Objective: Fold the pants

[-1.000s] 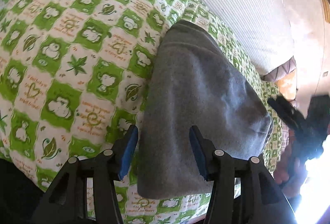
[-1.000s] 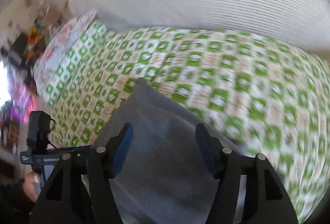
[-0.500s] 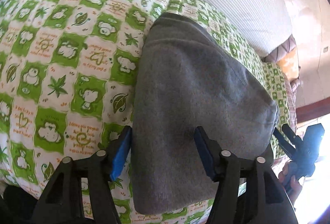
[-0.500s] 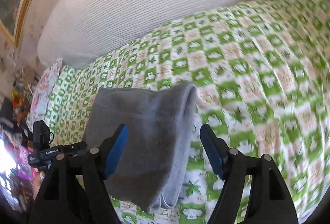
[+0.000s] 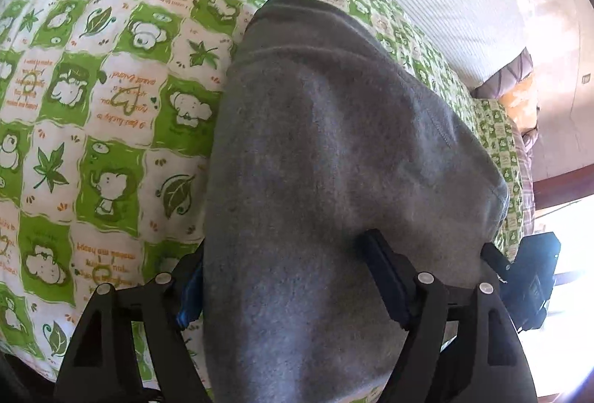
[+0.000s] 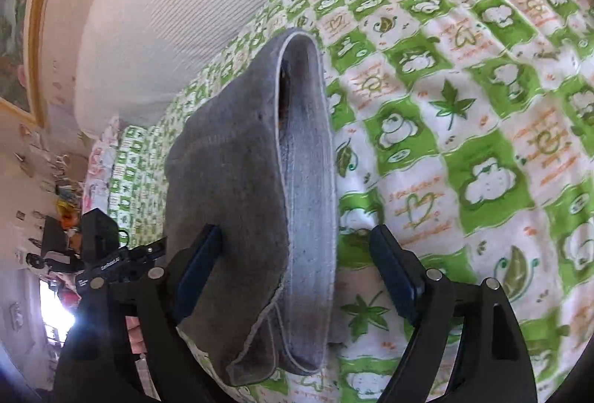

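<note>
While both jaws widen, folded grey pants (image 5: 334,180) (on the checked bedspread (image 5: 92,106)) loose between each pair.

black grippers (image 5: 286,276), blue pads, silver screws

One folded pair of grey pants (image 5: 334,180) lies on one bed with a green-and-white checked sheet (image 5: 92,106). Two hand-held grippers show: the left hand-held gripper (image 5: 282,276) and the right hand-held gripper (image 6: 297,262). One white ribbed bolster (image 6: 185,13) lies behind.

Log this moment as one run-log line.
stage: fold pants, release | left gripper: jaws opening, astride gray pants | right gripper: jaws opening, astride pants' open edge | pants: folded, on green checked bedspread
</note>
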A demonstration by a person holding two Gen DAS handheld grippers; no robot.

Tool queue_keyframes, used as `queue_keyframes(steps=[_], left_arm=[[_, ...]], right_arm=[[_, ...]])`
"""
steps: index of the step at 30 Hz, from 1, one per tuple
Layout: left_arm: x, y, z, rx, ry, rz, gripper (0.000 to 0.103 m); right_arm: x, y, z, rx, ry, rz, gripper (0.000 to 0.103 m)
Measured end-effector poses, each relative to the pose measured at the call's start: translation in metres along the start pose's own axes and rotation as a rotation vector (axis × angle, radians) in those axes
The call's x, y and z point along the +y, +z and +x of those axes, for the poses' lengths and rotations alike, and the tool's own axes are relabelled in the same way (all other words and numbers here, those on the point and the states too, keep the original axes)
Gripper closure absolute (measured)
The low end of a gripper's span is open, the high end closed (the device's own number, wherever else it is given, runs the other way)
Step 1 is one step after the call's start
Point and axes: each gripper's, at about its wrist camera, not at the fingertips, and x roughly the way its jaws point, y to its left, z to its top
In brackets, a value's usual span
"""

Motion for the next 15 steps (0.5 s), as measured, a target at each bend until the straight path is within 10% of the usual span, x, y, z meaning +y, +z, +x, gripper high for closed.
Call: queue_keyframes(steps=[2,7,15], left_arm=[[-0.004,-0.002,-0.004,-0.020,0.001,0.015,0.041],[-0.011,-0.006,-0.022,-0.090,0.028,0.047,0.078],[-0.013,-0.013,-0.055,-0.173,0.040,0.069,0.082]], right_arm=[[0.006,-0.003,0.001,0.002,0.032,-0.029,0.048],[0.027,-0.006,-0.003,-0.031,-0.023,-0.095,0.065],[0.082,-0.006,-0.023,-0.102,-0.047,-0.222,0.075]])
